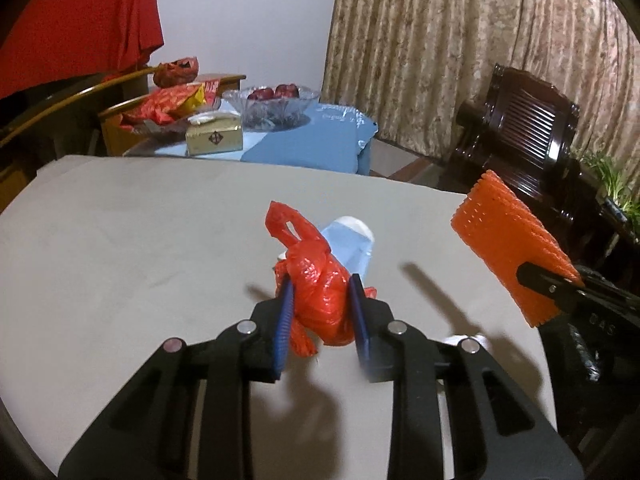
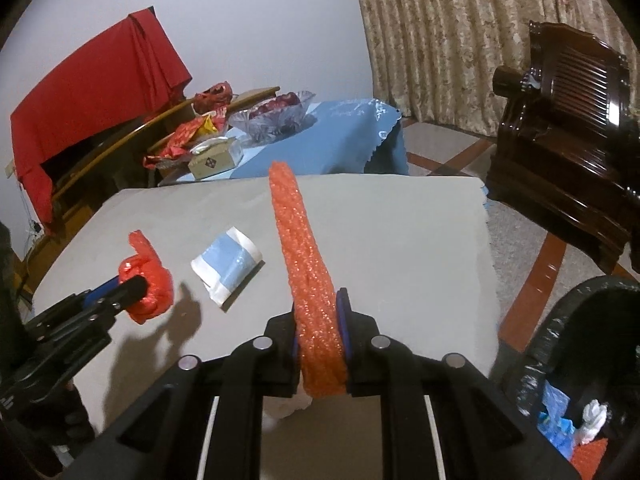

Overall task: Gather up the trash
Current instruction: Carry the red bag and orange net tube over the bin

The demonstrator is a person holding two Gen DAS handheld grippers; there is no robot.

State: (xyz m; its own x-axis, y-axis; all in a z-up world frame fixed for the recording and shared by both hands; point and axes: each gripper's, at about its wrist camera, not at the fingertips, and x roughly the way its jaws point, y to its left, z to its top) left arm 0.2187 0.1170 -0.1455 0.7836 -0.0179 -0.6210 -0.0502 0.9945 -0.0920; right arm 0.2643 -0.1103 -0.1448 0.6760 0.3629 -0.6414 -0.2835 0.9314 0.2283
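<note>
Grey worktop (image 2: 400,240): left fingers (image 1: 322,312) pinch the red plastic bag (image 1: 320,292), right fingers (image 2: 320,332) clamp orange foam netting (image 2: 308,276); floppy bag might slip out.

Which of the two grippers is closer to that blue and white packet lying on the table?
Left. The left gripper, shut on a red plastic bag, sits just beside the blue and white packet. The right gripper, clamping orange foam netting, is farther off.

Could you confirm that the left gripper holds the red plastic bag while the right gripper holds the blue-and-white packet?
Not quite: the right gripper holds the orange foam net, as the right wrist view shows. The blue-and-white packet lies on the table. The left gripper does hold the red plastic bag.
</note>
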